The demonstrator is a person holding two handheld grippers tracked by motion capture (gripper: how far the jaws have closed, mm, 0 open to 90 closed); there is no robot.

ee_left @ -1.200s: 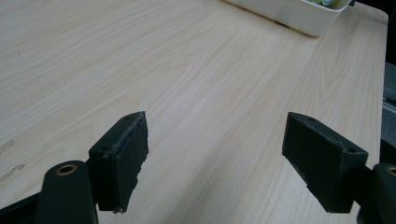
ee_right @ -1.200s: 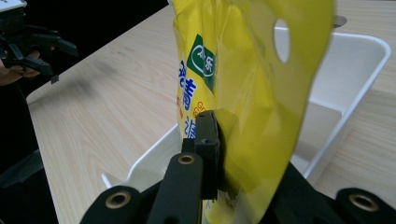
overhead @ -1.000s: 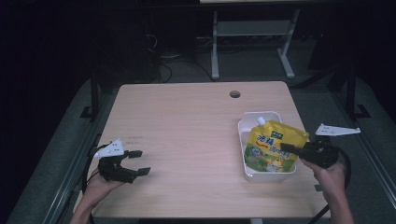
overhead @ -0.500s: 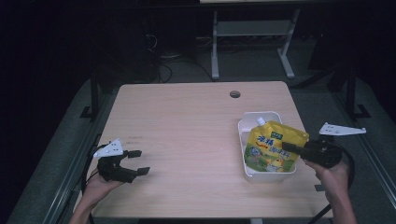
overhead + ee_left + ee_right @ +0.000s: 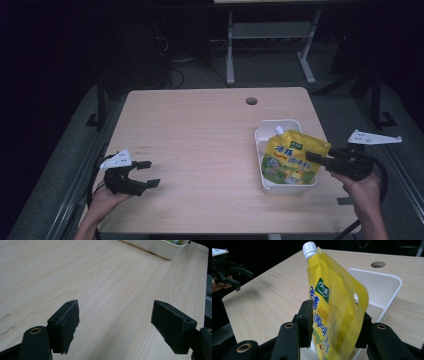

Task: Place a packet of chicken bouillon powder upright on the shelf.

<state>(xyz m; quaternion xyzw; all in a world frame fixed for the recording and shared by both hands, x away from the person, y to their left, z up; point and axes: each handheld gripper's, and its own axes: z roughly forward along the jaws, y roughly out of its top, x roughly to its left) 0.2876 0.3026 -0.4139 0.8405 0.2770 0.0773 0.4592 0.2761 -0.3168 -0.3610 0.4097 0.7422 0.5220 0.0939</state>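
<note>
A yellow spouted pouch (image 5: 290,161) with a white cap stands tilted in a white bin (image 5: 266,131) at the table's right. My right gripper (image 5: 316,157) is shut on the pouch's right edge. In the right gripper view, the pouch (image 5: 329,290) is pinched between the two black jaws of my right gripper (image 5: 335,315), above the bin (image 5: 387,282). My left gripper (image 5: 151,173) is open over bare wood at the front left, held by a hand. In the left gripper view, my left gripper (image 5: 115,322) has its jaws wide apart with nothing between them.
The wooden table (image 5: 200,125) has a round cable hole (image 5: 251,101) near its far edge. The bin's near wall (image 5: 155,246) shows at the top of the left gripper view. The left gripper (image 5: 227,267) appears far off in the right gripper view. Dark floor and a metal stand lie beyond.
The right gripper has drawn slightly to the right with the pouch, which now stands more upright in the bin. The left gripper has barely moved.
</note>
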